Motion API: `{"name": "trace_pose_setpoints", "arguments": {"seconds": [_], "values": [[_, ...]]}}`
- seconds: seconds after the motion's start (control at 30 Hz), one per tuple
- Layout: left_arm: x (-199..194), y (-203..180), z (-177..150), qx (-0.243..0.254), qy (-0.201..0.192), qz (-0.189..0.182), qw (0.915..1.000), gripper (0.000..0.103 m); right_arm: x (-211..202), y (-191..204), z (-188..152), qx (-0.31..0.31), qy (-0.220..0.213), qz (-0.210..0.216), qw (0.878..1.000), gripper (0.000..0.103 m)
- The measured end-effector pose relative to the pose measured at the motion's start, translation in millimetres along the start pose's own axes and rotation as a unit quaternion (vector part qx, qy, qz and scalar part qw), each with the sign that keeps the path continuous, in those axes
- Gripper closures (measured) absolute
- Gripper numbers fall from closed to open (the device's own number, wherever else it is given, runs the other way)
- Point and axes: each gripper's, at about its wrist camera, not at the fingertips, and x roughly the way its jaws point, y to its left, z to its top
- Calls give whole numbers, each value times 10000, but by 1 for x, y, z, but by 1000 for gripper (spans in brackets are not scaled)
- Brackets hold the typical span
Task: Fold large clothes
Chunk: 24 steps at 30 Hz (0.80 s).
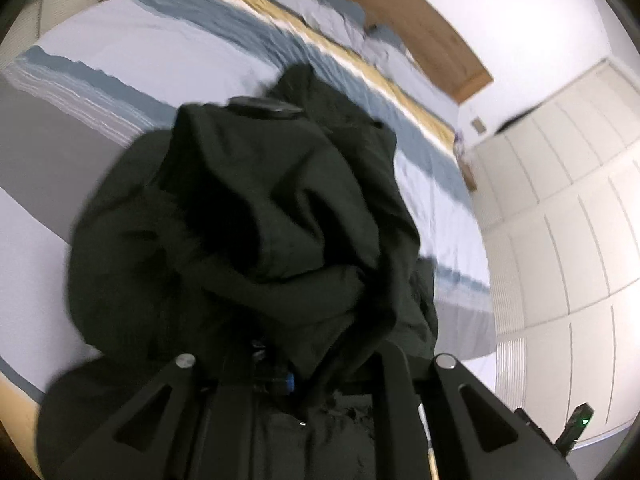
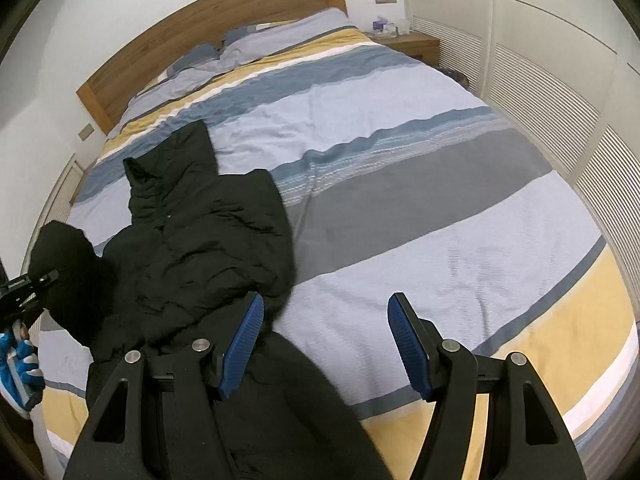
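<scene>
A large black padded jacket lies crumpled on the left half of the striped bed. My left gripper is shut on a bunched part of the jacket and holds it up off the bed; the fabric hides its fingertips. The left gripper also shows at the left edge of the right wrist view, holding a lifted sleeve or hood. My right gripper is open and empty, low over the bed's near edge, with its left blue pad beside the jacket's lower part.
A wooden headboard and pillows are at the far end. A nightstand stands at the back right. White slatted wardrobe doors run along the right side. A blue-gloved hand is at the left edge.
</scene>
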Motion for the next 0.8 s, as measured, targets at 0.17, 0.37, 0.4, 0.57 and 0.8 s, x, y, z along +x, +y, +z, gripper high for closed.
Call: {"name": "trace_pose_setpoints", "arguments": {"seconds": [0.17, 0.37, 0.4, 0.57, 0.8], "values": [[44, -21, -26, 113, 372, 326, 9987, 91, 1, -27, -3, 83, 66, -29, 9999, 39], [86, -17, -43, 70, 746, 631, 9952, 90, 8, -45, -9, 141, 180, -88, 9997, 39], [91, -18, -43, 55, 761, 649, 9950, 89, 9, -46, -11, 131, 200, -108, 9997, 39], [99, -22, -45, 29, 842, 526, 9951, 73, 17, -49, -15, 116, 313, -140, 9993, 39], [81, -35, -47, 306, 1022, 15, 9943, 59, 24, -23, -10, -99, 355, -69, 9993, 38]]}}
